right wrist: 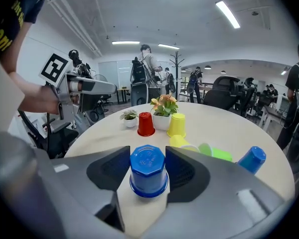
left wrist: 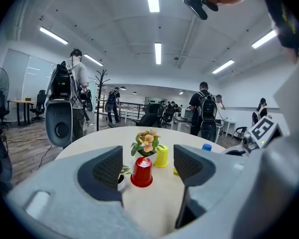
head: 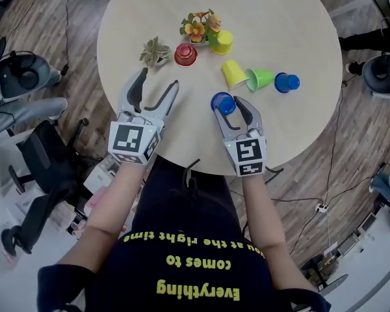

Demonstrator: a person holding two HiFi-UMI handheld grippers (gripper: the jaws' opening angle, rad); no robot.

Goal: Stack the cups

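A blue cup (head: 223, 103) (right wrist: 148, 163) stands upside down near the round table's (head: 286, 18) front edge. My right gripper (head: 229, 105) (right wrist: 147, 183) is around it, and its pads touch the cup on both sides. To the left, my left gripper (head: 158, 80) (left wrist: 148, 169) is open and empty, pointing at an upside-down red cup (head: 186, 54) (left wrist: 142, 172) farther back. Another blue cup (head: 286, 82) (right wrist: 251, 160), a green cup (head: 260, 78) (right wrist: 217, 153) and a yellow cup (head: 234, 73) lie on their sides at the right. A second yellow cup (head: 221, 42) (right wrist: 177, 125) stands inverted by the flowers.
A flower pot (head: 198, 26) and a small potted plant (head: 155, 51) stand behind the red cup. Office chairs (head: 26, 77) and cables surround the table on the wooden floor. In the gripper views, several people stand in the room beyond the table.
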